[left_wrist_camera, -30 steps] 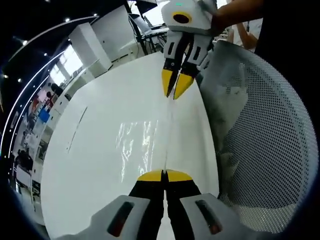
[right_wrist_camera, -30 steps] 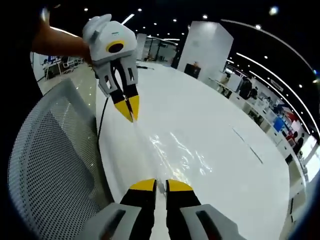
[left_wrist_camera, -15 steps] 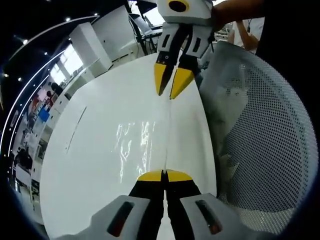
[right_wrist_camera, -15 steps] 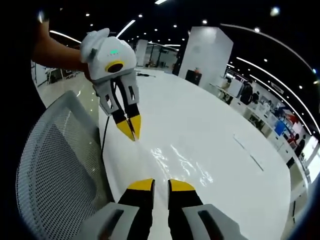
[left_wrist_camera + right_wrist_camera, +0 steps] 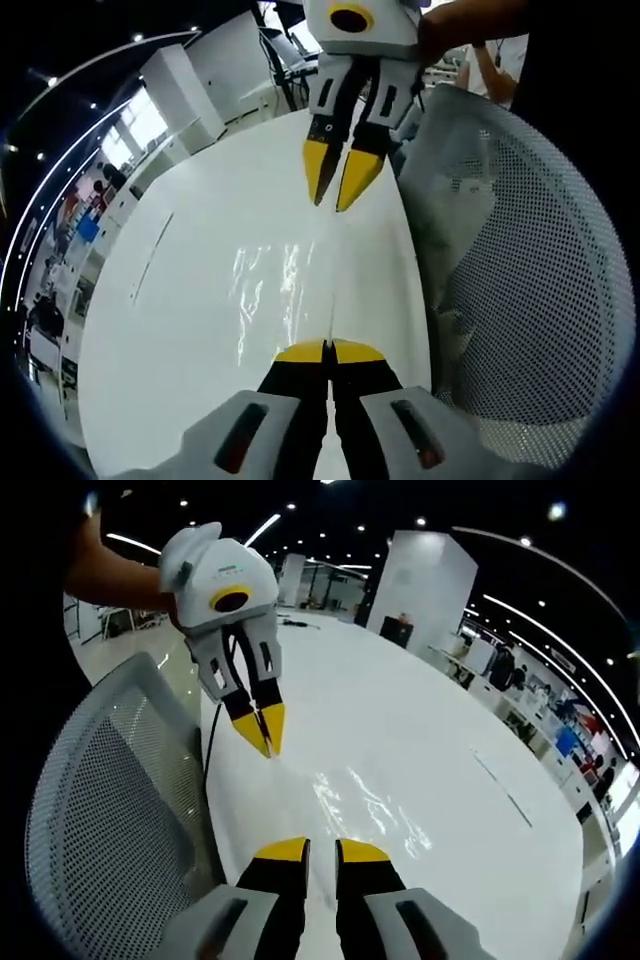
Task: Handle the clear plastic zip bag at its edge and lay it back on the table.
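Observation:
The clear plastic zip bag (image 5: 272, 290) lies flat on the white table (image 5: 180, 330), showing mostly as glare. Its straight edge runs from my left gripper (image 5: 326, 351), whose yellow-tipped jaws are shut on that edge, toward my right gripper (image 5: 334, 190). That one hangs above the bag's far end with its jaws a little apart. In the right gripper view the right gripper (image 5: 322, 851) is open with nothing between its fingers. There the bag (image 5: 372, 810) lies just ahead, and the left gripper (image 5: 264, 736) is shut at the bag's far corner.
A grey mesh chair back (image 5: 520, 290) stands tight against the table's edge and appears again as the chair back (image 5: 100, 810) in the right gripper view. A dark cable (image 5: 205, 752) hangs at that edge. Beyond the table (image 5: 450, 720) are an office hall and distant people.
My right gripper's jaws have parted and let go of the bag's edge, and it has risen slightly off the table. My left gripper stays shut on the other end.

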A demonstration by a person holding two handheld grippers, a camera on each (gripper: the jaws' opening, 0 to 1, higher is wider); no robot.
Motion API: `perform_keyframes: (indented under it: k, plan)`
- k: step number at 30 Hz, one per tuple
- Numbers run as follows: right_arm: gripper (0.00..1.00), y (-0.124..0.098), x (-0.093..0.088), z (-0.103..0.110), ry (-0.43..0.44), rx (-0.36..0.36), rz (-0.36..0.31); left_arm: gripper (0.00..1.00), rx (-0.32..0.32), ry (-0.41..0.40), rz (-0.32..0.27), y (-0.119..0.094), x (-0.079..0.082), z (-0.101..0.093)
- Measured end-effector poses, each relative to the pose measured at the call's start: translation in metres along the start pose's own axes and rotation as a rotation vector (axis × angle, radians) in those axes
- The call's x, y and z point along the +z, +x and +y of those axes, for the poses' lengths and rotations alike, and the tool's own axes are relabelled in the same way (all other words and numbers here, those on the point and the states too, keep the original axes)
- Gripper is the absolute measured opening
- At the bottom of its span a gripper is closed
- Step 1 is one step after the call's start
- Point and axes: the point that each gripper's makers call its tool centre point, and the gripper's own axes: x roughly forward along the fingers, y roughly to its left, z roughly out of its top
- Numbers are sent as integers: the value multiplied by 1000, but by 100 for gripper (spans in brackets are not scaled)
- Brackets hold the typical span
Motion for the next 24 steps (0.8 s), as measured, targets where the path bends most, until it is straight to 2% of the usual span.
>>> perform_keyframes:
  k: [8,18,20,24]
  plan:
    - [6,6,2,7,-13,27,2,0,-3,-7,-9,0,3,0]
    - [3,17,3,15,-20,61,8,0,-10,-11,-60,-2,15,-1]
    - [0,18,4,16,-17,65,2,0,-10,-13,-61,-2,14,-1]
    - [0,19,5,18,-7,78,-2,0,1,-21,-58,-2,12,0]
